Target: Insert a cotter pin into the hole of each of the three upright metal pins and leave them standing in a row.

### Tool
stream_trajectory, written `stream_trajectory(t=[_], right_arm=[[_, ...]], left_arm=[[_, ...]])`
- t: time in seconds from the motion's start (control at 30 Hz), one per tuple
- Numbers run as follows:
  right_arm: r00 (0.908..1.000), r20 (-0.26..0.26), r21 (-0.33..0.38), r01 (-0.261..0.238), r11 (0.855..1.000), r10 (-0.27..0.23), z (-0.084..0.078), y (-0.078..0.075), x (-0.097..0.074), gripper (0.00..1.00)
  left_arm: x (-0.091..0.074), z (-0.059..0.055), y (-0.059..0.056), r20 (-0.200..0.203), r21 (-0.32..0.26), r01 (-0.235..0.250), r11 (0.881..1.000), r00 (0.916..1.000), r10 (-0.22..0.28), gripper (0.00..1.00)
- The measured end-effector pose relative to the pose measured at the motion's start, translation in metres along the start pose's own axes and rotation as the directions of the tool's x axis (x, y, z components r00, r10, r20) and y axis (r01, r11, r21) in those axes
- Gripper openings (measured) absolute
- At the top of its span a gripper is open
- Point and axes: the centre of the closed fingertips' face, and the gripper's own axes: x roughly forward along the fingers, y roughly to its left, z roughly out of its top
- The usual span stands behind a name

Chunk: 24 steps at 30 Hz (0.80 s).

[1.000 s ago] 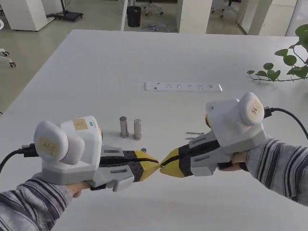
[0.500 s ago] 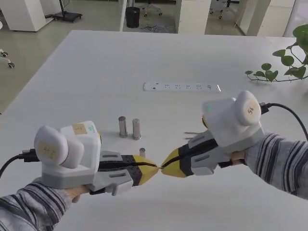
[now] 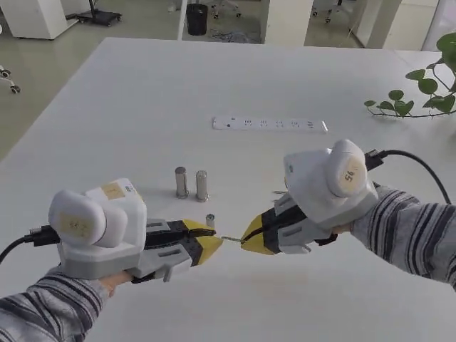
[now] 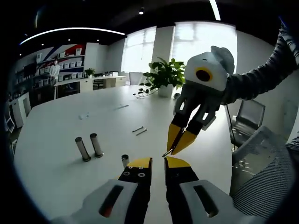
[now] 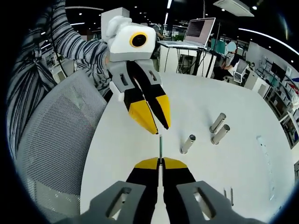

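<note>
Power strip [image 3: 271,125] lies far across the white table [image 3: 142,107], with a leafy plant [image 3: 427,92] at the right edge. Spare cotter pins [image 4: 138,130] lie beyond the grippers. Half a second ago the yellow tips met. Now the left gripper [image 3: 212,241], jaws slightly parted, has drawn back, baring the thin cotter pin [image 3: 231,239] clamped in the right gripper [image 3: 246,241]. Two grey metal pins [image 3: 182,182] stand upright side by side, and a third pin [image 3: 210,221] stands just behind the left jaws.
</note>
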Motion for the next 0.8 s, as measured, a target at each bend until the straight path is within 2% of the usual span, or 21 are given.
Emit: stream_trajectory(t=[0.23, 0.37, 0.47, 0.6, 0.7, 0.8], right_arm=[[0.9987, -0.047, -0.001, 0.019, 1.000, -0.019, -0.007, -0.010, 0.010, 0.00], [0.9948, -0.076, 0.010, 0.068, 0.998, -0.067, -0.013, -0.024, 0.014, 0.00], [0.9906, -0.098, 0.029, 0.099, 0.995, -0.095, -0.019, -0.033, 0.017, 0.00], [0.9887, -0.101, 0.051, 0.117, 0.992, -0.111, -0.022, -0.040, 0.021, 0.00], [0.9864, -0.112, 0.048, 0.126, 0.991, -0.120, -0.023, -0.044, 0.025, 0.00], [0.9864, -0.110, 0.048, 0.129, 0.991, -0.123, -0.022, -0.047, 0.027, 0.00]], left_arm=[[0.004, -0.015, 0.014, -0.020, -0.016, -0.086, 0.996, 0.9962, 0.085, 0.09], [0.010, -0.021, 0.018, -0.021, -0.014, -0.123, 0.992, 0.9922, 0.123, 0.13], [0.014, -0.026, 0.026, -0.029, 0.001, -0.172, 0.985, 0.9847, 0.172, 0.14], [0.020, -0.030, 0.037, -0.034, -0.017, -0.223, 0.975, 0.9745, 0.222, 0.14], [0.026, -0.035, 0.045, -0.055, -0.025, -0.266, 0.964, 0.9628, 0.265, 0.15], [0.030, -0.037, 0.049, -0.067, -0.018, -0.279, 0.960, 0.9585, 0.277, 0.15]])
